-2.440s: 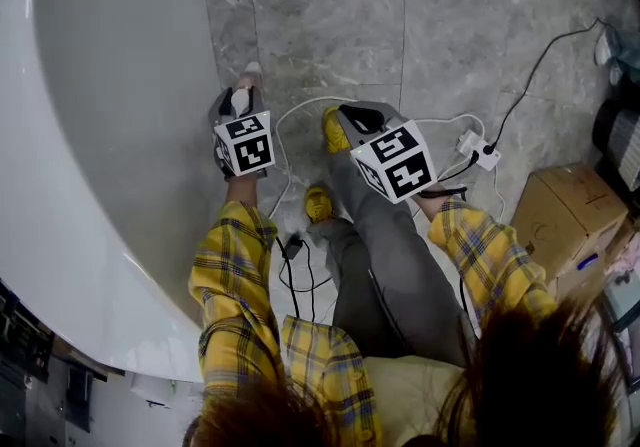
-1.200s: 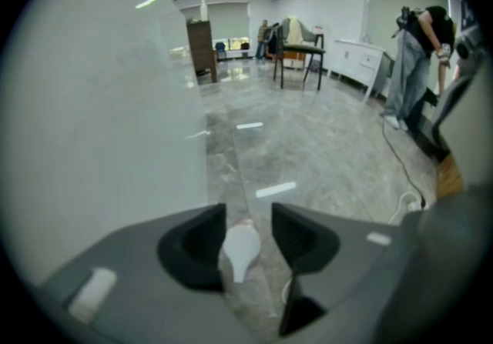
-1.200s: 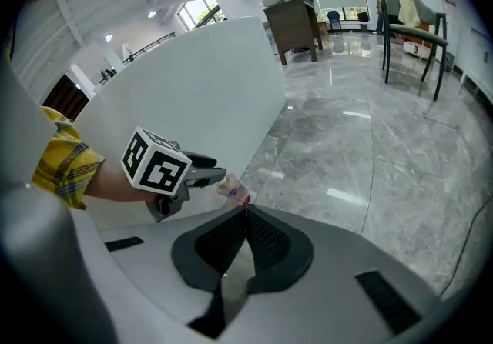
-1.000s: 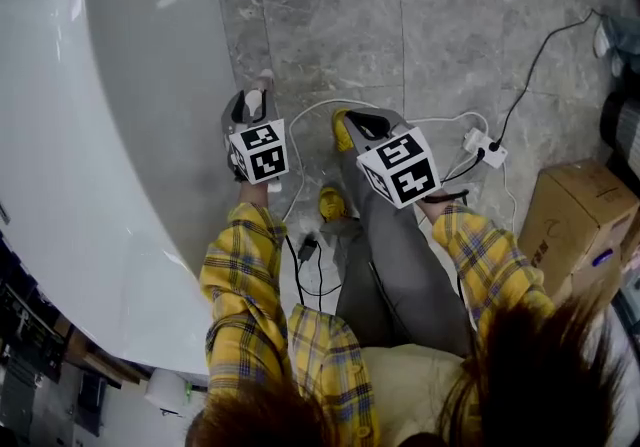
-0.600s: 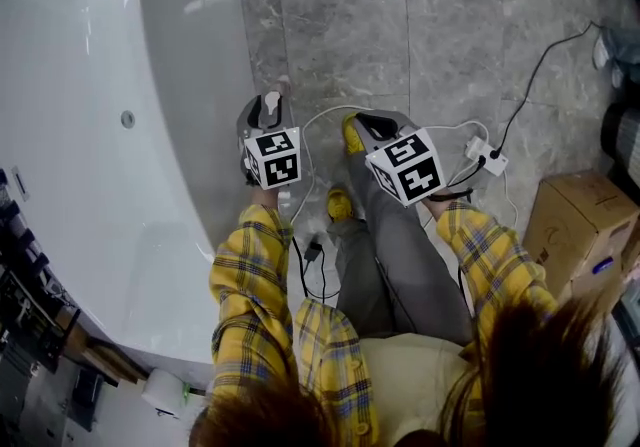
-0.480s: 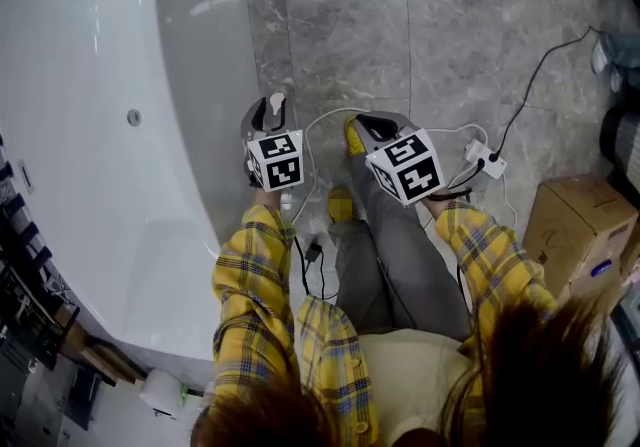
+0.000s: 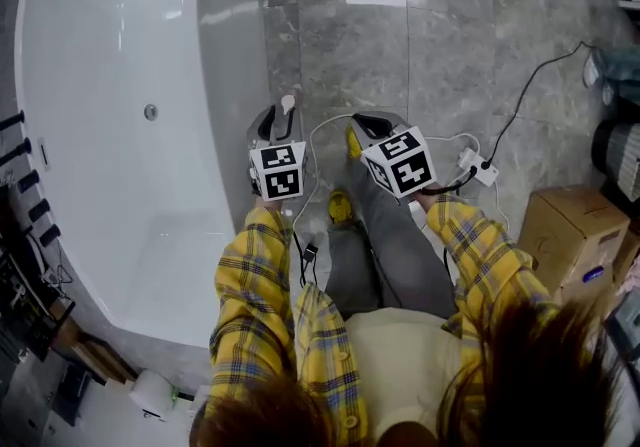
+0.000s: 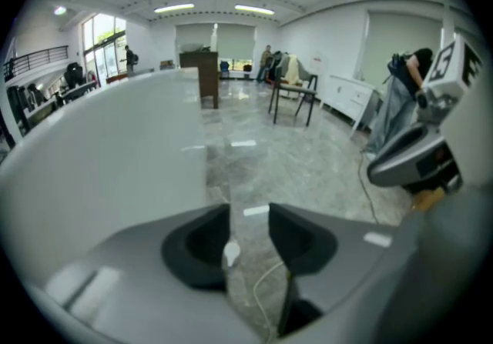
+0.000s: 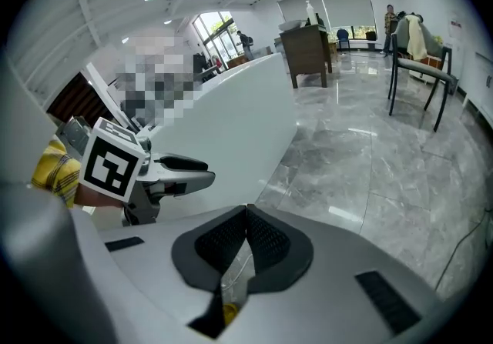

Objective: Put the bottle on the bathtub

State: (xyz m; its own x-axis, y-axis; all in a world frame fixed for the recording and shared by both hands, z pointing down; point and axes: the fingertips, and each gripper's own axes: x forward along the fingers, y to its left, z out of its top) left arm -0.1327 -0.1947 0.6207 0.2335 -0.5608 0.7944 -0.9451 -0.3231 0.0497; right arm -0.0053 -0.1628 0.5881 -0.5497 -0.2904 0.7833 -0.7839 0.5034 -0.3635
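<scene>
No bottle shows near either gripper. The white bathtub [image 7: 100,55] fills the left of the head view, and its outer wall [image 8: 115,150] stands just left of my left gripper [image 7: 280,107]. That gripper [image 8: 249,215] is open by a narrow gap, with only floor and a white cable seen through it. My right gripper [image 7: 365,122] hangs beside it over the grey floor. Its jaws [image 9: 246,215] are shut on nothing. The tub [image 9: 239,119] curves away ahead. A pale bottle-like thing [image 9: 310,11] stands on a far brown cabinet, too small to be sure of.
A cardboard box [image 7: 570,225] sits on the floor at the right. A white power strip [image 7: 478,167] and cables trail round the person's yellow shoes [image 7: 340,205]. A dark chair [image 9: 416,65] and the brown cabinet [image 9: 308,50] stand farther off.
The head view has swung so the tub's inside and drain now show. Both grippers keep their height and spacing, drifting slightly right in the picture. Neither has changed its state.
</scene>
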